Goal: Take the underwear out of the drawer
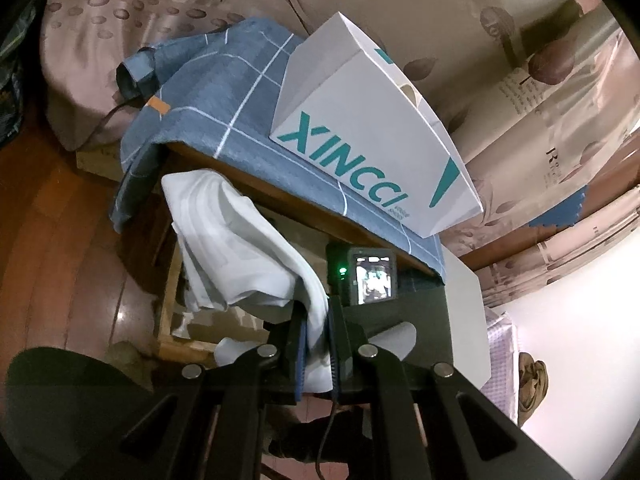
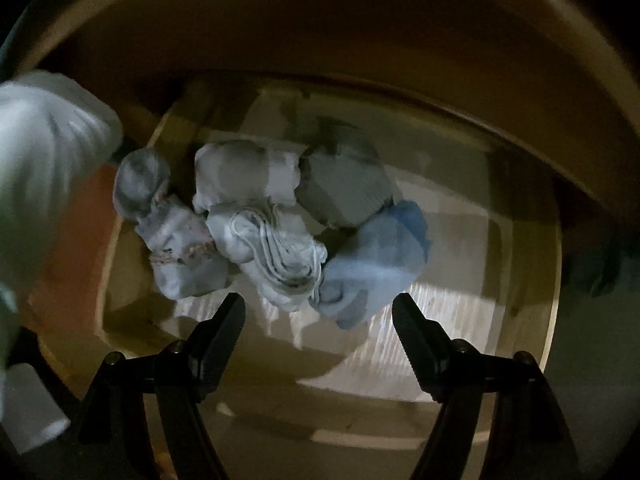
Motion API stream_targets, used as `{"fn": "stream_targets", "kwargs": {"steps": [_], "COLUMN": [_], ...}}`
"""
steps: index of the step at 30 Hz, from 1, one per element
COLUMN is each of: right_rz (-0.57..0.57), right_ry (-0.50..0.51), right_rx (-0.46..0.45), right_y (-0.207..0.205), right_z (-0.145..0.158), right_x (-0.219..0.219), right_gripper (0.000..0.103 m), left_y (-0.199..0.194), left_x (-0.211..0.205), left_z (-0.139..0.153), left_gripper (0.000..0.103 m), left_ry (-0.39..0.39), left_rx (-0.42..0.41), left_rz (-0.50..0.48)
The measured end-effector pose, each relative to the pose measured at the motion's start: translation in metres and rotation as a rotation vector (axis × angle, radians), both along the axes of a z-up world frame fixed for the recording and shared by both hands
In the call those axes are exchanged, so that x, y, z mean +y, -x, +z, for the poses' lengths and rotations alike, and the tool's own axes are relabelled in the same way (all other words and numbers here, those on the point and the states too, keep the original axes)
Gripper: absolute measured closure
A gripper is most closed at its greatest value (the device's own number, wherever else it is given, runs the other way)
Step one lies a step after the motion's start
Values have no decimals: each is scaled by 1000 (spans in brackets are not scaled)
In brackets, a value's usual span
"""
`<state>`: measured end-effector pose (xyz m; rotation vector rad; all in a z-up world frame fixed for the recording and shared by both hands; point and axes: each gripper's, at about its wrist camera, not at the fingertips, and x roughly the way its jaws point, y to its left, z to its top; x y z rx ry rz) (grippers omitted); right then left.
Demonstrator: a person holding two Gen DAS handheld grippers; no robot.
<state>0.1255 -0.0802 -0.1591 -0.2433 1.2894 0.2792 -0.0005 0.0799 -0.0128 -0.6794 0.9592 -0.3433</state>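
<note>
White underwear [image 1: 240, 248]; blue checked cloth [image 1: 224, 92]; teal-lettered box [image 1: 380, 132].

Glossy wooden floor [image 1: 60, 248], matt white cloth underwear [image 1: 240, 248], smooth paper bag [image 1: 380, 128].

Drawer [image 2: 536, 264] open above; clothing bundles [image 2: 280, 240] crowd left, right floor bare.

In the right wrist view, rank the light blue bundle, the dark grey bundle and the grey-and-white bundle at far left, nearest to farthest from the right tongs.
1. Light blue folded cloth bundle, just ahead of the right tongs, right side.
2 and 3. Grey-and-white bundle, far left, and dark grey rolled bundle, behind the blue: too close to call.
</note>
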Motion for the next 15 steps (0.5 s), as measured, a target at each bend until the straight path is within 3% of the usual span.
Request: {"fn": "stream_targets", "kwargs": {"steps": [11, 15], "right_rz": [213, 293], "right_ry": [195, 247], "right_rx": [-114, -117], "right_y": [-7, -2], "right_z": [-4, -12], "right_x": [41, 55], "right_gripper": [33, 34], "left_y": [0, 0], "left_x": [4, 4], "left_z": [4, 4], "left_gripper": [94, 94], "left_ry": [-13, -12], "left_rx": [-17, -15], "left_rz": [-10, -8]}}
